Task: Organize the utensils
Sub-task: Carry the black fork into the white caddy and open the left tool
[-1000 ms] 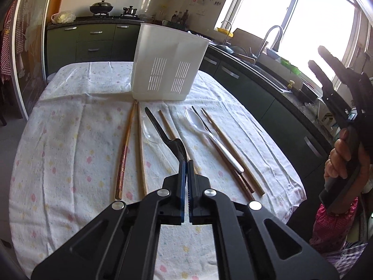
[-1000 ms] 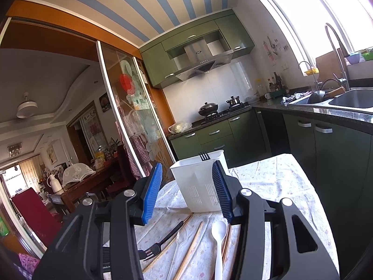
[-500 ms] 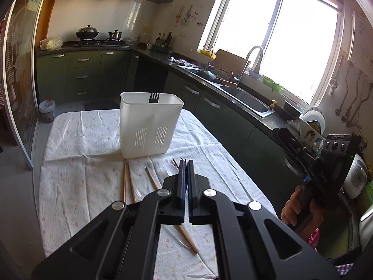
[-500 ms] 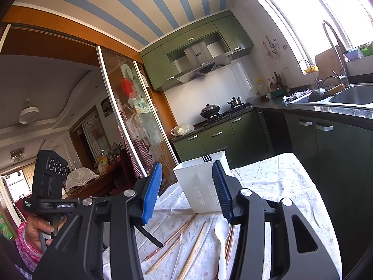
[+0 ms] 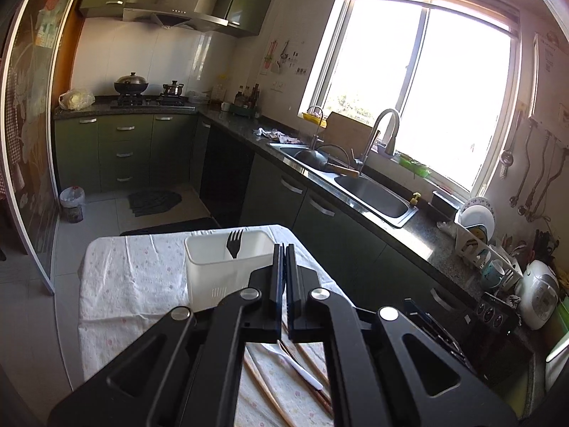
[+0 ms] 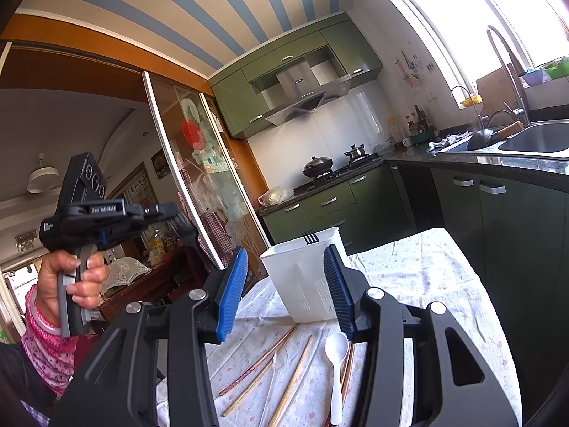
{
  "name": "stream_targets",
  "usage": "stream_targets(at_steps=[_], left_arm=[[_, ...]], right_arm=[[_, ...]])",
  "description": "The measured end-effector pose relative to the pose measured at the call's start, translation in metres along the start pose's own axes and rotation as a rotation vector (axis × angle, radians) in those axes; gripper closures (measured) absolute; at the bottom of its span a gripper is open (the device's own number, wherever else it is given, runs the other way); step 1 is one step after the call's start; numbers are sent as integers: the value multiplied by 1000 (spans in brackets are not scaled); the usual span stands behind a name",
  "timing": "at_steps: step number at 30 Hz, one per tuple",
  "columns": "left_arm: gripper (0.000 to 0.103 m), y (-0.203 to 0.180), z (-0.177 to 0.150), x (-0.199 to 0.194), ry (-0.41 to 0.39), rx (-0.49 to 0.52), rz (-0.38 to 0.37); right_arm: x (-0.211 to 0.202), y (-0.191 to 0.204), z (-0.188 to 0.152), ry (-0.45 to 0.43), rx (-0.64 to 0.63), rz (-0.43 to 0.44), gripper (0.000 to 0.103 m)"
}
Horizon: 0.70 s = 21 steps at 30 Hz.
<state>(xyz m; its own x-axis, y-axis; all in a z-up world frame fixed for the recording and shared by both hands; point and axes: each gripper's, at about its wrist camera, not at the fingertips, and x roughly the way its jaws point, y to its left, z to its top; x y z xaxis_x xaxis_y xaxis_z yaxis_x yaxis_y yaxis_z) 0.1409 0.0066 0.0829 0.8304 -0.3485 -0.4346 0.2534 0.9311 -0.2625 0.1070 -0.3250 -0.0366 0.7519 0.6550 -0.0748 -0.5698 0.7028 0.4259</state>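
A white utensil holder [image 5: 227,267] stands on the cloth-covered table [image 5: 131,277] with a black fork [image 5: 234,243] upright in it. My left gripper [image 5: 284,259] is shut and raised high above the table; whether it holds the dark utensil from before is hidden. In the right wrist view it [image 6: 170,213] hangs at the left, held by a hand. My right gripper [image 6: 284,284] is open and empty, in front of the holder [image 6: 306,277]. A white spoon [image 6: 336,359], a clear spoon [image 6: 277,363] and several chopsticks [image 6: 263,363] lie on the cloth.
A green counter with a sink [image 5: 370,192] runs along the right under the window. A dish rack [image 5: 476,242] and a rice cooker [image 5: 537,299] stand at the near right. A glass sliding door [image 6: 199,185] is at the left.
My left gripper has risen from the table, where it was shut on a dark utensil, and now looks across the kitchen. My right gripper has stayed nearly still and open.
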Motion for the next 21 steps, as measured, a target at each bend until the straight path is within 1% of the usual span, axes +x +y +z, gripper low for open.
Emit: stream_targets(at_steps=[5,7,9,13,21], left_arm=[[102,-3,44,7,-57,11,15],[102,-3,55,14,-76,26,35],[102,-3,62,24,-73,31,34],[102,5,63,54,-41,16,53],[102,27,43,107,26,-21,74]], right_arm=[[-2,-2,1,-7,5,2,58],[-4,-3,1,-8,8,0,58],[-6,-5,1,-11,10,-6,58],[-11,-8,1,-19,19,-19,58],[-22,-10,2,-31,23,-41,58]])
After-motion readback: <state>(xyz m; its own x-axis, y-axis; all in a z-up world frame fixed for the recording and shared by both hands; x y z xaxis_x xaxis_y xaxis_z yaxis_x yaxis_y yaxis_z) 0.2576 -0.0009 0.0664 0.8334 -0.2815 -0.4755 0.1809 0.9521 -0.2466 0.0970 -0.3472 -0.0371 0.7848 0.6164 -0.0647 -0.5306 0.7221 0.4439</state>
